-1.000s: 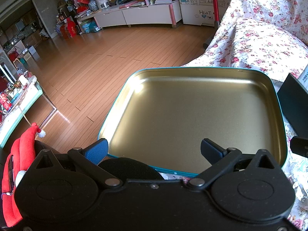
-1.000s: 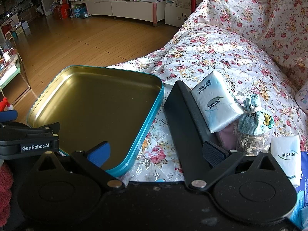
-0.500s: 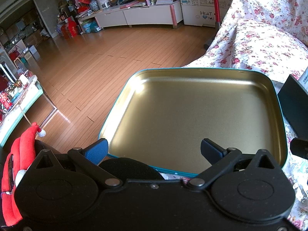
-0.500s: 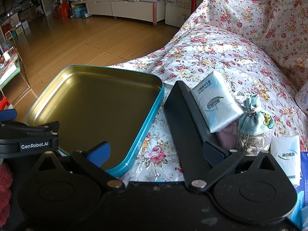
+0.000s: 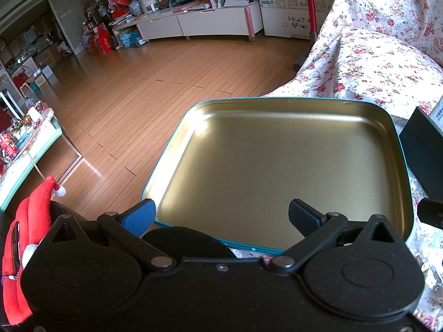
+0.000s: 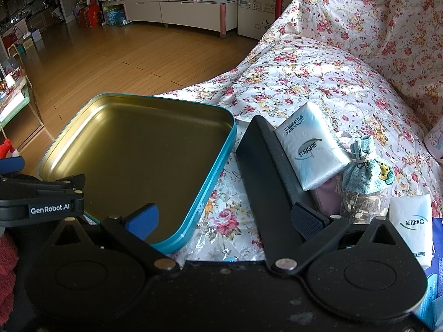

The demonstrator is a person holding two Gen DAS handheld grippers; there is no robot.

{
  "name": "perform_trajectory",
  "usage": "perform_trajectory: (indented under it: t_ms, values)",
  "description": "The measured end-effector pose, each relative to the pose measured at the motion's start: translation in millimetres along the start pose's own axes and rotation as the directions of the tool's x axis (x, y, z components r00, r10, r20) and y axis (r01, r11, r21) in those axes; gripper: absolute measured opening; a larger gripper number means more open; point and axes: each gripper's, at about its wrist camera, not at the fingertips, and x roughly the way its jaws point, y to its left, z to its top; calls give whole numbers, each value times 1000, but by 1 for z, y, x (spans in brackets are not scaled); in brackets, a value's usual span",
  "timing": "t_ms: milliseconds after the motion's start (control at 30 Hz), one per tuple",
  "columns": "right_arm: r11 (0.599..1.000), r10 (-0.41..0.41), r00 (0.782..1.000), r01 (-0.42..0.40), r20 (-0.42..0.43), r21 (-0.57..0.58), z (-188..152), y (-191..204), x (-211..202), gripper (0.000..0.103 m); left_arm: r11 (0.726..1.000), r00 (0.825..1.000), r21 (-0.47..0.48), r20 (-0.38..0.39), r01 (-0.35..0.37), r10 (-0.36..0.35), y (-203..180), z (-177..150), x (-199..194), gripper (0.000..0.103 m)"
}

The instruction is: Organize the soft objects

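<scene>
My left gripper (image 5: pixel 221 215) and right gripper (image 6: pixel 225 217) hover with fingers spread apart, holding nothing, the left one's body reading "GenRobot.AI". Just beyond them an empty gold tin tray (image 6: pixel 210 171) with a teal rim lies on the floral sofa cover (image 6: pixel 318 83). Beside a black box (image 6: pixel 265 177), a tissue pack (image 6: pixel 310 149) reads "NATURAL WOOD", touching a sachet (image 6: pixel 365 171). A far carton (image 5: pixel 297 23) reads "HEART YOU".

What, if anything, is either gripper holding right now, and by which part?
Nothing is held. The left gripper hangs open over the empty tin, and the right gripper is open too, with nothing between its fingers.
</scene>
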Motion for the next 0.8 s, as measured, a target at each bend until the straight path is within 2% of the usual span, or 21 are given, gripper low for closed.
perform_trajectory:
  t_ms: [567, 700, 800]
  values:
    - [1000, -11, 1000, 11, 6, -27, -2, 3, -1, 103, 1000, 1000, -8, 3, 10, -10, 3, 0, -3, 99]
    - [999, 38, 998, -37, -40, 18, -3, -2, 4, 102, 1000, 1000, -15, 9, 20, -19, 6, 1, -6, 99]
    - [999, 34, 999, -33, -29, 27, -4, -2, 2, 102, 1000, 999, -14, 32, 25, -25, 7, 0, -10, 99]
